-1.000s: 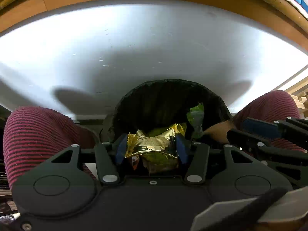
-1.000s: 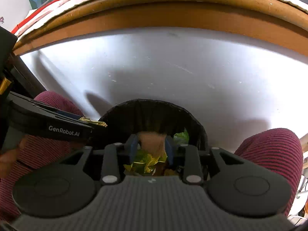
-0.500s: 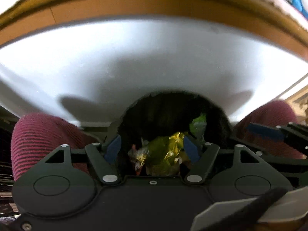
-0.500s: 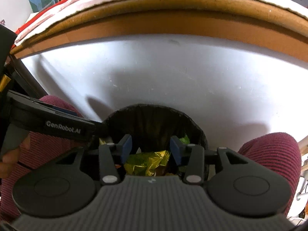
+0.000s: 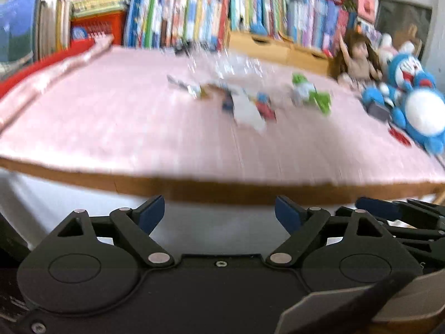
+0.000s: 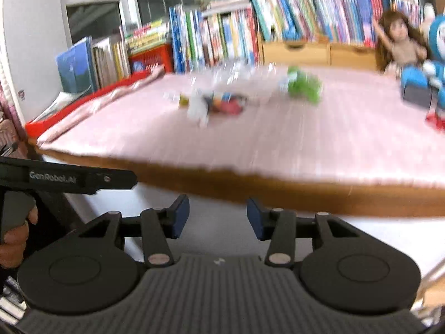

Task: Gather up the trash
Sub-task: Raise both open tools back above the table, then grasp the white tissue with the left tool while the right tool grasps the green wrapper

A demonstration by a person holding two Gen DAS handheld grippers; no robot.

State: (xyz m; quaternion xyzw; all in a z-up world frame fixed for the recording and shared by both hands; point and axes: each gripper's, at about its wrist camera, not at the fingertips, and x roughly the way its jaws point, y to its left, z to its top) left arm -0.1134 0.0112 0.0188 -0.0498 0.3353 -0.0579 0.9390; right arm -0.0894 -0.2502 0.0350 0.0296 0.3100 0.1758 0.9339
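Wrappers (image 5: 244, 103) on the table smeared by blur, blue plush toy (image 5: 417, 105) cut off at right edge

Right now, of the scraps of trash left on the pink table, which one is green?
The green wrapper, lying apart to the right of the mixed cluster of wrappers, nearest the blue plush toy. The clustered pieces look white, red and blue through the blur.

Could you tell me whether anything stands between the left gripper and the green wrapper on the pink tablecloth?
Nothing visible does. The left gripper is open and empty at the table edge, with bare pink tablecloth up to the green wrapper.
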